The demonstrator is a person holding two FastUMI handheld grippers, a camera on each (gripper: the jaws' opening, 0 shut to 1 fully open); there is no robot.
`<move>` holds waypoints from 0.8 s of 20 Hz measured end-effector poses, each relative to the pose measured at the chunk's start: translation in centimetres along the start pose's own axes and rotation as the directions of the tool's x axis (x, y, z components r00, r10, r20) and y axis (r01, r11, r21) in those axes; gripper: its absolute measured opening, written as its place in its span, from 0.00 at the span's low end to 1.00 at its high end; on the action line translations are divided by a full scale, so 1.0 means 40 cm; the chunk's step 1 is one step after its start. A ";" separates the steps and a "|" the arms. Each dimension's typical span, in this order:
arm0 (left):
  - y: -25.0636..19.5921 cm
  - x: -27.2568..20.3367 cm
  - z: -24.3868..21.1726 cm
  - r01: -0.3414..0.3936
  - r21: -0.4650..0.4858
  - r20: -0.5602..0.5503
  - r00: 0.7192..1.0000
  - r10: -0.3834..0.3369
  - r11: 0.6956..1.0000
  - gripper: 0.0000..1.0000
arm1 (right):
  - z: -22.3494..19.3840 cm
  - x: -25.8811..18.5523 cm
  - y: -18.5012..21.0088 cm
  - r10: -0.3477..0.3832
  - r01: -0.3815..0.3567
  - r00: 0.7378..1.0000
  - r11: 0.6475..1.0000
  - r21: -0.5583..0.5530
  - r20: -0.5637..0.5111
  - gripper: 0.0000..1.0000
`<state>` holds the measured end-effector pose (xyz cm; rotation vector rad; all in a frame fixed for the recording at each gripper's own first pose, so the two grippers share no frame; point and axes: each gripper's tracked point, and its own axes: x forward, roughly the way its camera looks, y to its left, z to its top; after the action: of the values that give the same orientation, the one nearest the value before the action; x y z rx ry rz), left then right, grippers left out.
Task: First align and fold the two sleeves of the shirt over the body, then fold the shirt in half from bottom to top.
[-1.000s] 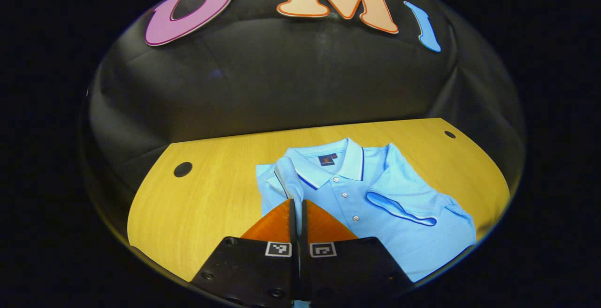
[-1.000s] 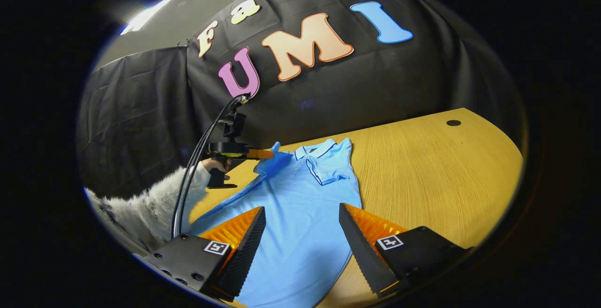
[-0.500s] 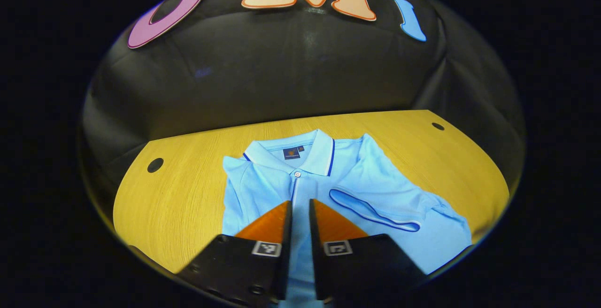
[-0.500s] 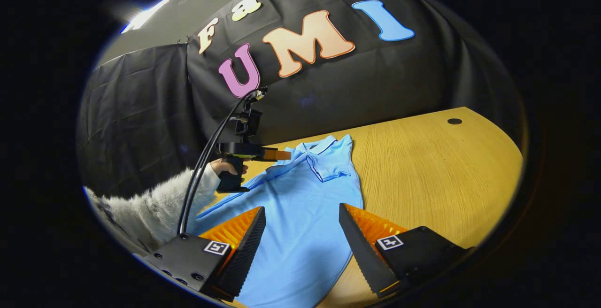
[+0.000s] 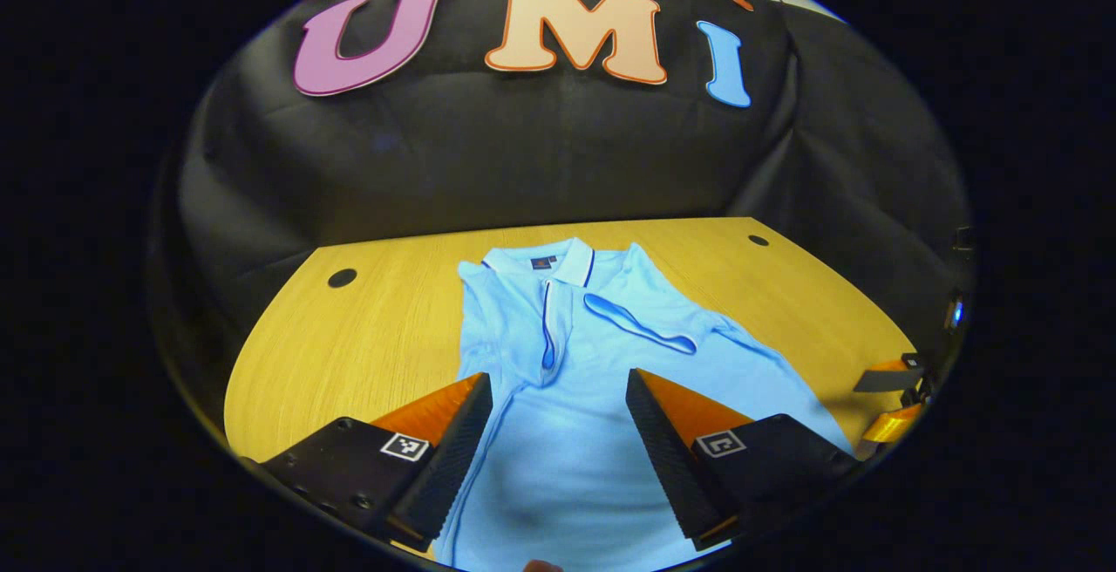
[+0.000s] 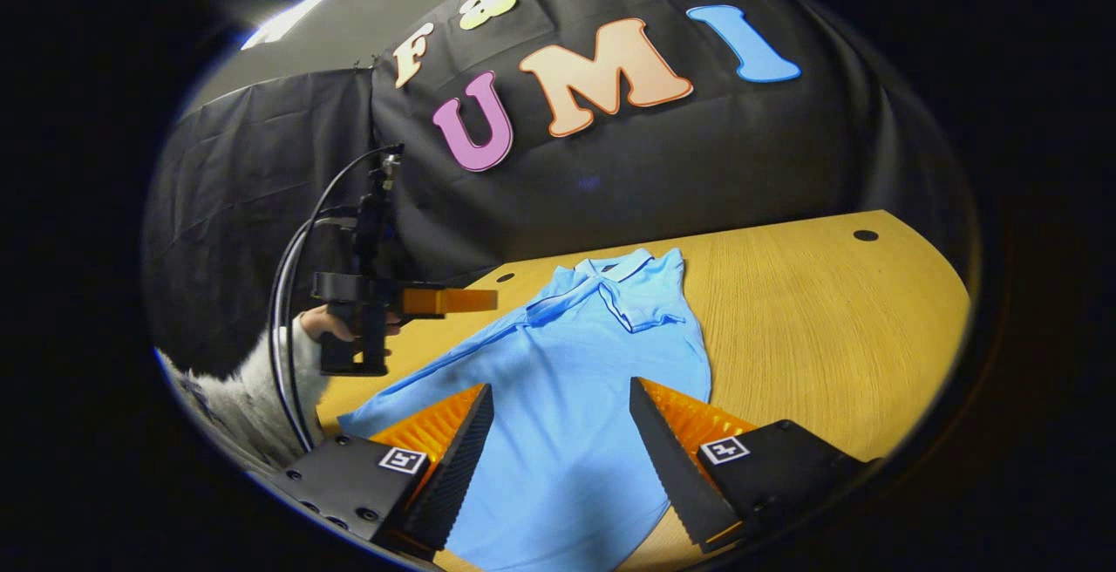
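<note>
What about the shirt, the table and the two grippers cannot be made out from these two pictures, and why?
- Shirt hem: left gripper view, cut off by the lower edge and covered by the left gripper.
- Chest label: too small.
- Right gripper: left gripper view, cut by the right edge.
- Table near edge: right gripper view, behind the right gripper's own open fingers.

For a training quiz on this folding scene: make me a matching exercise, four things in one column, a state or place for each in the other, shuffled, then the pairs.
Column one:
1. left gripper
2. shirt
3. right sleeve
4. table

Column two:
A. folded over the chest
B. wooden, with round holes near its far edge
C. open, above the shirt's body
D. light blue, lying flat, collar toward the wall

Pairs: 1-C, 2-D, 3-A, 4-B
</note>
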<state>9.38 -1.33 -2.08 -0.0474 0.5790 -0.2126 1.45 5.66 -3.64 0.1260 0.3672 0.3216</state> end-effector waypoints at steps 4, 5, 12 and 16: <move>0.024 -0.186 -0.121 -0.006 -0.017 0.007 1.000 0.006 1.000 0.97 | -0.061 -0.029 0.026 -0.040 0.038 0.998 0.998 -0.042 -0.053 0.98; 0.031 -0.227 -0.153 -0.016 -0.019 0.005 1.000 0.017 1.000 0.96 | -0.084 -0.046 0.029 -0.058 0.053 0.996 0.997 -0.060 -0.068 0.98; 0.044 -0.409 -0.313 -0.097 0.008 0.026 0.995 0.097 0.995 0.95 | -0.192 -0.186 0.032 -0.127 0.120 0.987 0.990 -0.080 -0.103 0.98; 0.036 -0.438 -0.363 -0.097 0.008 0.039 0.995 0.097 0.995 0.95 | -0.263 -0.239 0.007 -0.185 0.176 0.974 0.981 -0.084 -0.131 0.98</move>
<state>-12.58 4.03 -4.95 -0.0134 0.5402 -0.1198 -10.98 3.41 -10.15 -0.0006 0.5007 0.1634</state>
